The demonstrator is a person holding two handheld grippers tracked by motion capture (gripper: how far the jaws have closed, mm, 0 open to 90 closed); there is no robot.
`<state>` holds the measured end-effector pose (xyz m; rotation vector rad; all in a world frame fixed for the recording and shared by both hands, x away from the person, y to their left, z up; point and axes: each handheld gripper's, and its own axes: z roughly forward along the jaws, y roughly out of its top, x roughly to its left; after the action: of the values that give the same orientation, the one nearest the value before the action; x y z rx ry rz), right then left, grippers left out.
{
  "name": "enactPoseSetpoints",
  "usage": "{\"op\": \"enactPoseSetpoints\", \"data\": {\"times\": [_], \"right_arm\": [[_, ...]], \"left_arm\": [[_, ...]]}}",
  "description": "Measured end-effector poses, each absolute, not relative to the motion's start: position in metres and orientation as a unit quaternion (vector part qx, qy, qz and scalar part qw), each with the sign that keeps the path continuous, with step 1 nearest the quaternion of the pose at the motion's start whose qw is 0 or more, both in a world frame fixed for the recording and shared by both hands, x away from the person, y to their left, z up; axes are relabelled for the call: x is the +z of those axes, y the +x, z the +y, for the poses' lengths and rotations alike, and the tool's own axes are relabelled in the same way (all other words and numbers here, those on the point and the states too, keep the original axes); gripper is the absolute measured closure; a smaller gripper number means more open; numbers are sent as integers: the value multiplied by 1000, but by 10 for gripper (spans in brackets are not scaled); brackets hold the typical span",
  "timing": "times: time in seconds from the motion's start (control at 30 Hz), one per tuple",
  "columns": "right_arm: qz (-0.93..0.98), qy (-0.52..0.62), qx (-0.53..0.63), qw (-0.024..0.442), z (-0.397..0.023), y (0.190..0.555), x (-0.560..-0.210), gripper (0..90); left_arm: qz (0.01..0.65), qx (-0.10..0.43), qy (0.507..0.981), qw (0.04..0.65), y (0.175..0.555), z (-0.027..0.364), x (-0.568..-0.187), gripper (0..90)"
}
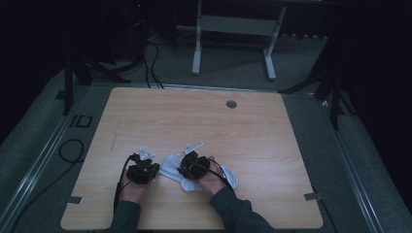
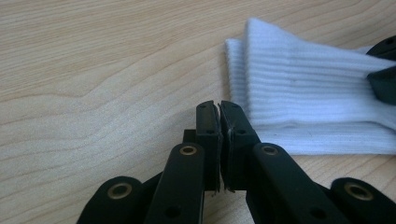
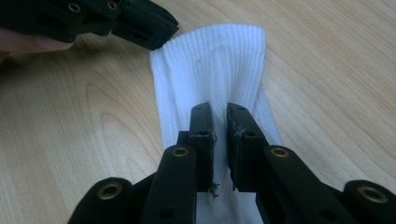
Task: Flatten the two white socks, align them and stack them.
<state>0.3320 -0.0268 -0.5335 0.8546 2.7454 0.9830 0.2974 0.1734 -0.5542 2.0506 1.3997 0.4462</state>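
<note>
A white ribbed sock (image 1: 168, 168) lies flat on the wooden table (image 1: 204, 126) near its front edge. My left gripper (image 2: 219, 112) is shut, pads together with nothing seen between them, just left of the sock's (image 2: 303, 88) cuff edge. It also appears in the right gripper view (image 3: 149, 35), its tip at the cuff corner. My right gripper (image 3: 218, 116) stands over the sock (image 3: 219, 60), with a ridge of its fabric pinched in the narrow gap between the jaws. In the high view both grippers (image 1: 144, 162) (image 1: 190, 162) sit close together, the right hand covering the sock's middle.
A round grommet hole (image 1: 231, 104) sits near the table's far edge. Tape marks lie at the front left (image 1: 75, 199) and front right (image 1: 312, 196). A white table frame (image 1: 233, 29) stands on the floor beyond, and a cable loop (image 1: 70, 150) lies at the left.
</note>
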Motion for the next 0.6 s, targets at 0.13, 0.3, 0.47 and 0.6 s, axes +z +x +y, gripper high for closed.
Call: {"op": "enactPoseSetpoints", "data": {"times": [0.13,0.3,0.47,0.6], "right_arm": [[901,278,330,52,-27,331,-530,817],[902,270,332,51,-25,328,-528,806],[908,269,317,47,-23,330,-535,628],[905,270,323,64,-24,330,-532,599]], "left_arm": [[529,169,774,304,297,173,-554,865],[530,169,774,304,297,173,-554,865],[530,169,773,305,297,173,-554,864],[529,169,774,304,297,173,-554,862]]}}
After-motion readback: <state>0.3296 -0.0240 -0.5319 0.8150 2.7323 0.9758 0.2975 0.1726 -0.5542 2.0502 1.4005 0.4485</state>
